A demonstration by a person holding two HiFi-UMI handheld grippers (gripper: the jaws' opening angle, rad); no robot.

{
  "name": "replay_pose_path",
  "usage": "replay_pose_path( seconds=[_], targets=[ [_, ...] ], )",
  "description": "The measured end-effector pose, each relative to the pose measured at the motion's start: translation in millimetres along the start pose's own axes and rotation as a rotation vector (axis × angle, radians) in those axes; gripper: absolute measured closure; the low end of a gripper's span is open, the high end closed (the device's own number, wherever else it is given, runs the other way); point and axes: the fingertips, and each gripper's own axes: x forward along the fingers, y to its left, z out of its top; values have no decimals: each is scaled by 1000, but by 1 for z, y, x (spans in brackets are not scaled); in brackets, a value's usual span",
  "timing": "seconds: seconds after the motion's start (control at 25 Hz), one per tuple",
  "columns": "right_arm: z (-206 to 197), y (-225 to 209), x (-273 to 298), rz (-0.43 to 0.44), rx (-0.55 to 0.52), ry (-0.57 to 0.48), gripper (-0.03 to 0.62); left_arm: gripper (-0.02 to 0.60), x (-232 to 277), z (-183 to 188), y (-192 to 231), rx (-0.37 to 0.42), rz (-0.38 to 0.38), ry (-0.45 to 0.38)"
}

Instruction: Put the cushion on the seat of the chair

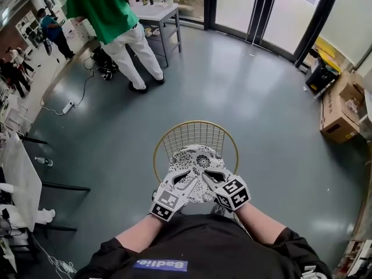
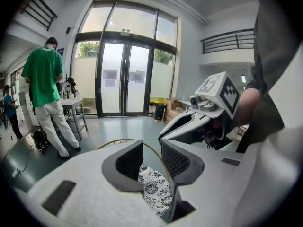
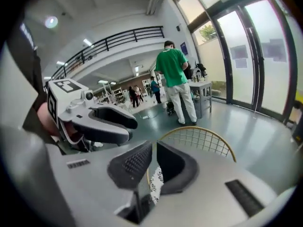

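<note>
A black-and-white floral cushion [image 1: 197, 158] hangs in front of the gold wire chair [image 1: 195, 133], with both grippers holding its near edge. My left gripper [image 1: 187, 178] is shut on the cushion [image 2: 154, 188], whose patterned fabric shows between the jaws of the left gripper [image 2: 150, 150]. My right gripper [image 1: 214, 176] is shut on the cushion's thin edge [image 3: 155, 183], and the jaws of the right gripper [image 3: 154, 150] stand almost together. The chair's curved back rim [image 3: 199, 138] rises just beyond the jaws. The seat is hidden under the cushion and grippers.
A person in a green shirt [image 1: 116, 16] stands by a white table [image 1: 157, 13] at the back left. Cardboard boxes [image 1: 340, 106] sit at the right wall, glass doors [image 1: 256, 10] beyond. A power strip and cable [image 1: 67, 106] lie on the grey floor at the left.
</note>
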Motion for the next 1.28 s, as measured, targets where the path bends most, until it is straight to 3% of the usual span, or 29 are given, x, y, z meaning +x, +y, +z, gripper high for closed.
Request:
replay_pose_path(
  seconds=[0.24,0.4,0.68,1.28],
  targets=[
    [33,19,-38,30,-26,-108,551,527,-35,53,-18,-24,0,-127],
    [46,33,-57,43,-53,-166,557,560,-48,63,-38,-67,-48,-172],
    [63,62,-83,64,-95,-263,563,565,-66,75,-59,-50,-82,-204],
    [61,82,-86,64,-138,-273,566,565,-82,76,-65,-48,-81,-230]
  ],
)
